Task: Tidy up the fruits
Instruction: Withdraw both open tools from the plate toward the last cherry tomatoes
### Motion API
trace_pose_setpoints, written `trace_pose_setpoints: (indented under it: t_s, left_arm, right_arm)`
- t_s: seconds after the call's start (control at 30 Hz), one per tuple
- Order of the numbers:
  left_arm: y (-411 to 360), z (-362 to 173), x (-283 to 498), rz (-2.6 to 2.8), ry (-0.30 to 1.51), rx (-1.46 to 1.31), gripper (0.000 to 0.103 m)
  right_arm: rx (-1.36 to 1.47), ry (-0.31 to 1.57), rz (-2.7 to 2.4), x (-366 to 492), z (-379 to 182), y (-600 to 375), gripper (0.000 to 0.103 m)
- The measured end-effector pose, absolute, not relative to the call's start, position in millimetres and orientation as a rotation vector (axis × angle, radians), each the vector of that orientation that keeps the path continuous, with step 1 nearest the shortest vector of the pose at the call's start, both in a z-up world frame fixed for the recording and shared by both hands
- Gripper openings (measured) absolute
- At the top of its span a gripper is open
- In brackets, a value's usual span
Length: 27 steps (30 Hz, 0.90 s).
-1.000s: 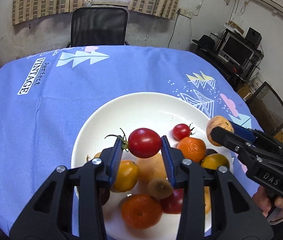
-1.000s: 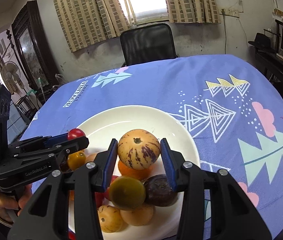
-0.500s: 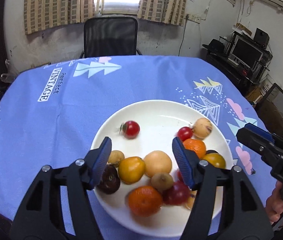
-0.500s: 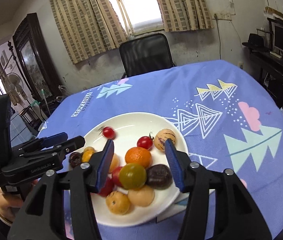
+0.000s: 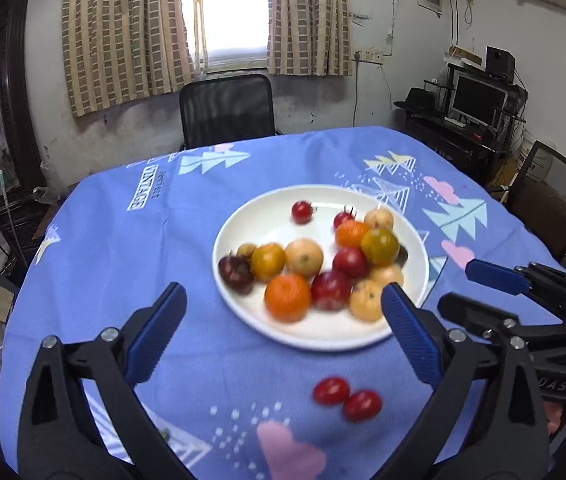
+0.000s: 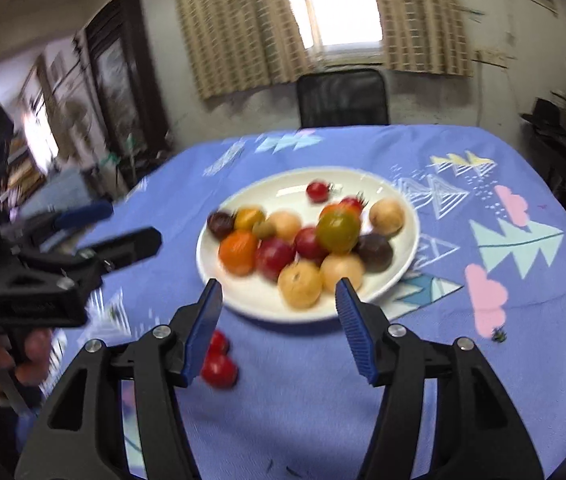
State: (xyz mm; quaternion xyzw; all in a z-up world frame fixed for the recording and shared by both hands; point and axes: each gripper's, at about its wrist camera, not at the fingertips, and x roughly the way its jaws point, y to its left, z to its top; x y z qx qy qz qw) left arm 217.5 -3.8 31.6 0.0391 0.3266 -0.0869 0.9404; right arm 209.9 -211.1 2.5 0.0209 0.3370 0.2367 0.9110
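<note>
Left claw (image 5: 281, 326) spread wide, empty, raised over the bench (image 5: 123, 280) on the near side of the plate (image 5: 239, 312). Right claw (image 6: 279, 312) also spread, empty, at the plate's near rim. Plate holds the fruit pile: dark plum (image 5: 236, 274) at its left edge, orange (image 5: 287, 296) at the near side, green-orange fruit (image 5: 379, 246) toward the right, one small tomato (image 5: 302, 212) alone at the far side. Two tomatoes (image 5: 347, 398) lie on the cloth off the plate, touching each other, near its front rim. Both views motion-blurred.
</note>
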Motion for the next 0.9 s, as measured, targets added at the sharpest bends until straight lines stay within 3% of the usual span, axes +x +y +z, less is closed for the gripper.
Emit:
trace_pose_setpoints:
  t_s: [0.33, 0.6, 0.9]
  left_arm:
    - [51, -12, 172, -0.142, 0.674, 0.005, 0.101]
    - [74, -10, 170, -0.086, 0.664, -0.105, 0.101]
    - [81, -11, 174, -0.102, 0.693, -0.19, 0.101]
  right_arm:
    - [-0.053, 0.755, 0.663, 185, -29, -181, 0.06]
    - [-0.235, 0.774, 0.697, 180, -54, -136, 0.06]
    - [-0.16, 0.835, 0.683, 198, -60, -137, 0.057]
